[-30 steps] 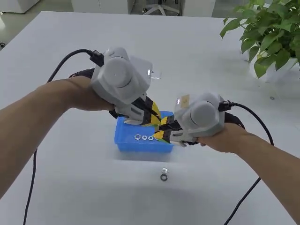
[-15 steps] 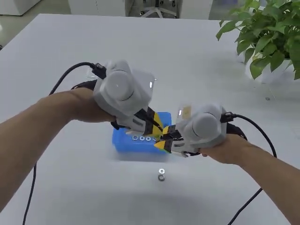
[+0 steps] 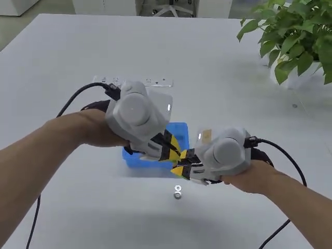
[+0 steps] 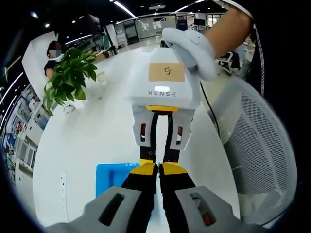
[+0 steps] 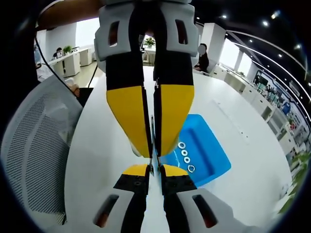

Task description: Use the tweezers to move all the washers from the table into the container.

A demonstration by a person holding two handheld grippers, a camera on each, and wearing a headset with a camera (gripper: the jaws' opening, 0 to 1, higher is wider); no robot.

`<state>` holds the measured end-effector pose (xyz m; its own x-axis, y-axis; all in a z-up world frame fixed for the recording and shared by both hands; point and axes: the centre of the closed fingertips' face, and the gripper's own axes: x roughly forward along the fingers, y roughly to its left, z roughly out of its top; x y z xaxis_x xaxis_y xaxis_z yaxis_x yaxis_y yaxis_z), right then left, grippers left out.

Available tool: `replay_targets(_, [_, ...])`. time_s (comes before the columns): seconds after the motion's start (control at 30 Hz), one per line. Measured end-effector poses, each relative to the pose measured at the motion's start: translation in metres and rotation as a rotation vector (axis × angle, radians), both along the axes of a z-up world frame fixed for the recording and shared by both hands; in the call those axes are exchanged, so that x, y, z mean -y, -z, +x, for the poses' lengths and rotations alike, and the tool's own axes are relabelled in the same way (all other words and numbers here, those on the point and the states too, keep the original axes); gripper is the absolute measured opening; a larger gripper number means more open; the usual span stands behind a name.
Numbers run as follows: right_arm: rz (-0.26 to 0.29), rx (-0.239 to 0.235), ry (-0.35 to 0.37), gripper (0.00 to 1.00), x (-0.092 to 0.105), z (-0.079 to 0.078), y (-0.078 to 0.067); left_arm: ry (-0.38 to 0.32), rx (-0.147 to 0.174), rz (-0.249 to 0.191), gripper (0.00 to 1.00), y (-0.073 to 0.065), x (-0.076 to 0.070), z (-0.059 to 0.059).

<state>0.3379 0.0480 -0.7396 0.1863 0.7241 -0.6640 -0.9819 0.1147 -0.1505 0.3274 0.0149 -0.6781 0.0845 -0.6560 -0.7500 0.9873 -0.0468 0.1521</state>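
My left gripper (image 3: 174, 151) and right gripper (image 3: 181, 165) meet tip to tip over the near right corner of the blue container (image 3: 136, 157). In the right gripper view a thin metal tweezers blade (image 5: 152, 145) runs between both pairs of yellow jaws. My right gripper (image 5: 150, 171) is shut on it, and so is the left gripper (image 5: 150, 121) facing it. Several washers (image 5: 185, 155) lie in a row inside the container (image 5: 209, 145). Two washers (image 3: 178, 192) lie on the table just in front of the container. In the left gripper view my left gripper (image 4: 158, 169) is shut against the right gripper's tips.
A white power strip (image 3: 132, 81) lies on the table beyond the container. A potted plant (image 3: 290, 36) stands at the far right. Cables trail from both grippers across the white table (image 3: 78, 207). A mesh office chair (image 4: 257, 145) stands beside the table.
Both grippers, tips still together, have drifted slightly toward me over the container's near edge, and they now hide the washers inside from the head view. The head camera has shifted.
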Motion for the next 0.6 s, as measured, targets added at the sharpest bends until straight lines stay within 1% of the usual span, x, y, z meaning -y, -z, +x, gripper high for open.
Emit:
replay_targets(0.17, [-0.001,-0.006,0.005,0.11,0.002,-0.005,0.007,0.008,-0.01,0.004,0.06,0.007,0.001,-0.005])
replay_targets(0.27, [-0.005,-0.011,0.004,0.11,0.003,-0.009,0.012,0.011,-0.022,0.006,0.06,0.012,0.002,-0.009])
replay_targets(0.6, [-0.016,-0.025,0.002,0.11,0.005,-0.015,0.022,0.017,-0.042,0.004,0.06,0.023,0.005,-0.015])
